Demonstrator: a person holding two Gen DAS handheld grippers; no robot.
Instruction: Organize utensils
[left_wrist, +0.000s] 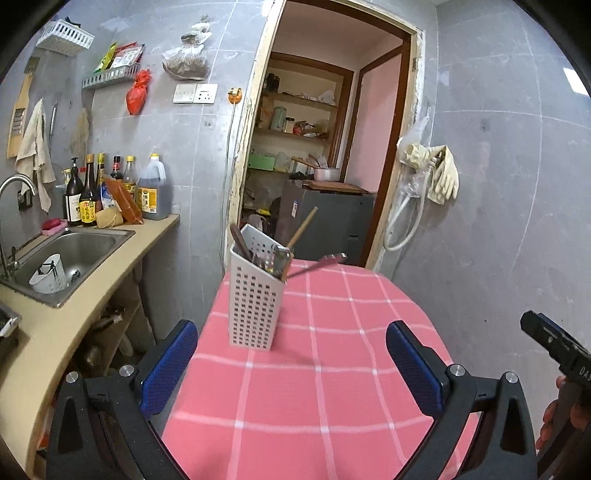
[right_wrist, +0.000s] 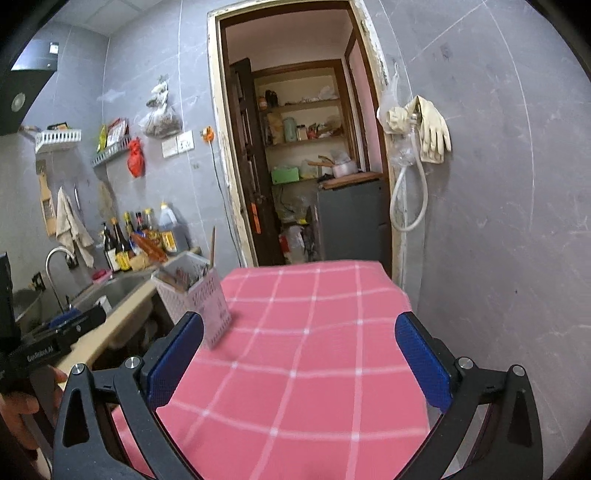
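Observation:
A white perforated utensil holder (left_wrist: 255, 295) stands on the pink checked tablecloth (left_wrist: 332, 369) near its far left corner. It holds several utensils: a wooden handle (left_wrist: 303, 227), metal pieces and a long metal utensil (left_wrist: 317, 264) that leans out to the right. My left gripper (left_wrist: 291, 365) is open and empty, a short way in front of the holder. In the right wrist view the holder (right_wrist: 199, 295) is at the table's left edge, just beyond my left fingertip. My right gripper (right_wrist: 299, 362) is open and empty above the cloth.
A counter (left_wrist: 74, 325) with a steel sink (left_wrist: 66, 254) runs along the left; a white cup holder (left_wrist: 48, 275) lies in the sink. Sauce bottles (left_wrist: 110, 192) stand at the counter's back. An open doorway (left_wrist: 325, 147) to a pantry is behind the table. The other gripper (left_wrist: 554, 343) shows at right.

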